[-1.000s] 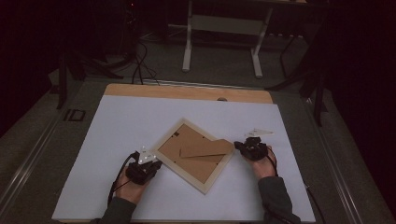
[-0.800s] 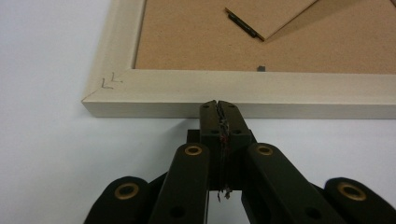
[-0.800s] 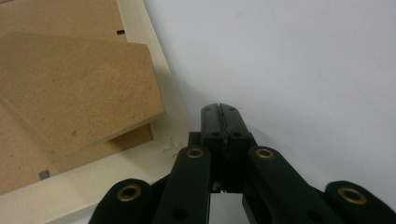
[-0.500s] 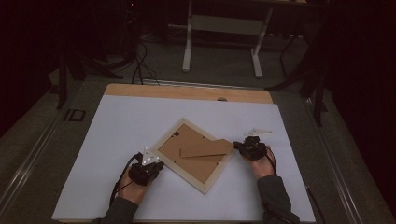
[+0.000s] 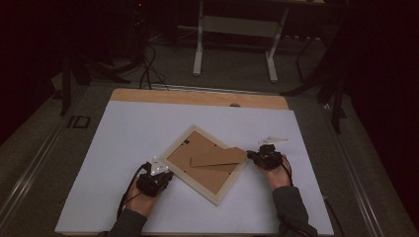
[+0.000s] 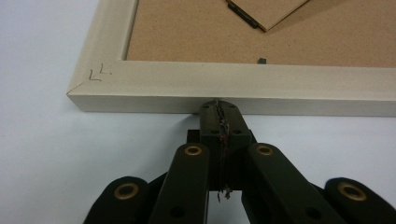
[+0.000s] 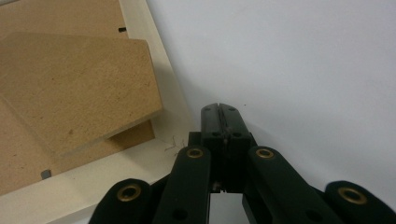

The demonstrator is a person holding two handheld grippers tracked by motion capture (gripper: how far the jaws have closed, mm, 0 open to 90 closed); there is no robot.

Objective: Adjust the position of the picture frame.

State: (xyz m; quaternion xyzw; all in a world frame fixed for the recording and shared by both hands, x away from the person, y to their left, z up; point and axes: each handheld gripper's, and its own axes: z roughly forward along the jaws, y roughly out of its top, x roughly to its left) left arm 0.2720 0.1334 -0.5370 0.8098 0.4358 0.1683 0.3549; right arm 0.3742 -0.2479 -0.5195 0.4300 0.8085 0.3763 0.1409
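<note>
A pale wooden picture frame (image 5: 207, 192) lies face down on the white sheet, turned like a diamond, its brown backing board (image 5: 197, 155) up. A brown stand flap (image 5: 217, 158) lies across the backing and reaches over the frame's right corner. My left gripper (image 5: 159, 174) is shut with nothing in it, its tips against the outer edge of the frame (image 6: 196, 86) near its left corner. My right gripper (image 5: 253, 157) is also shut and empty, its tips (image 7: 219, 112) just off the frame's right corner (image 7: 154, 56), beside the flap (image 7: 70, 88).
The white sheet (image 5: 123, 138) covers most of the wooden table (image 5: 197, 97). A small clear piece (image 5: 274, 140) lies just beyond my right gripper. Table legs and cables stand on the dark floor behind.
</note>
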